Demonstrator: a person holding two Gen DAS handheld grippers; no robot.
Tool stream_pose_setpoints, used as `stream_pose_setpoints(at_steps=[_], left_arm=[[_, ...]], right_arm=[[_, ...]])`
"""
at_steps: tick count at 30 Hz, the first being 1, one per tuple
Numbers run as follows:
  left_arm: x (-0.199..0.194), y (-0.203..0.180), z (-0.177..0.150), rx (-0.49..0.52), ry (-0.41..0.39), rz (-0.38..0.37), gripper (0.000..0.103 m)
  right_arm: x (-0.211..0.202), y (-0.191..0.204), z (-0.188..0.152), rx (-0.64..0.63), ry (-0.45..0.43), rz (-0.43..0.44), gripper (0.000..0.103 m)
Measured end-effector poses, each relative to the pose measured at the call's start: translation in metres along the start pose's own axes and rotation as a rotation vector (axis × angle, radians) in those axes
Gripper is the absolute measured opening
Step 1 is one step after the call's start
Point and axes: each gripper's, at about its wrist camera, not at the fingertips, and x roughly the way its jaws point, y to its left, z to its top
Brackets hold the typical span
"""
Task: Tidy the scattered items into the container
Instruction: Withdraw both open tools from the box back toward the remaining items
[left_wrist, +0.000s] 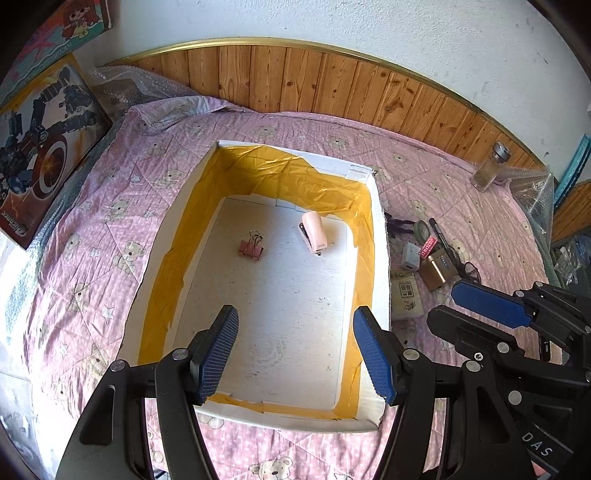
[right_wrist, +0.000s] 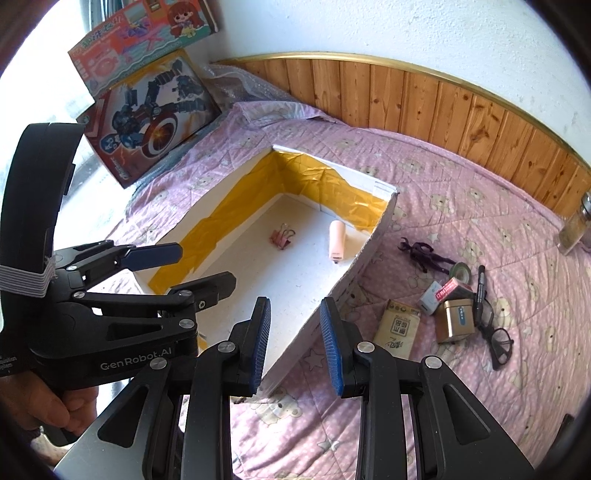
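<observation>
Both tools, left tool (left_wrist: 295, 347) and right tool (right_wrist: 295, 343), hover open and empty over the container (left_wrist: 380, 266) (clip and stapler inside), so next comes reaching right toward the bed's scattered items (right_wrist: 443, 306).

A white box (left_wrist: 380, 229), lined with yellow tape, sits open on the bed. Inside lie a pink binder clip (left_wrist: 251, 248) and, at its 3 o'clock, a pink stapler (left_wrist: 314, 232). Glasses (right_wrist: 498, 341), packets (right_wrist: 397, 328) and a marker (right_wrist: 481, 286) lie scattered outside, at the box's 3 o'clock.
</observation>
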Motion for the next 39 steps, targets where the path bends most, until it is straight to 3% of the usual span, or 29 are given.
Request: stream_pose_setpoints(at_steps=[11,22,39], left_arm=[[-0.022,-0.013,-0.019,0.008,-0.035,-0.015,0.066],[-0.035,-0.05,-0.037,0.047,-0.041,-0.078,0.066],[-0.006,-0.125,-0.041,0.143,0.02,-0.157,0.066]], right_arm=[[-0.021,-0.012,-0.031,0.047,-0.029,0.05,0.03],[-0.035,-0.061,-0.076,0.163,-0.028,0.038,0.03],[-0.033,-0.129,-0.119,0.312,-0.01,0.012,0.03]])
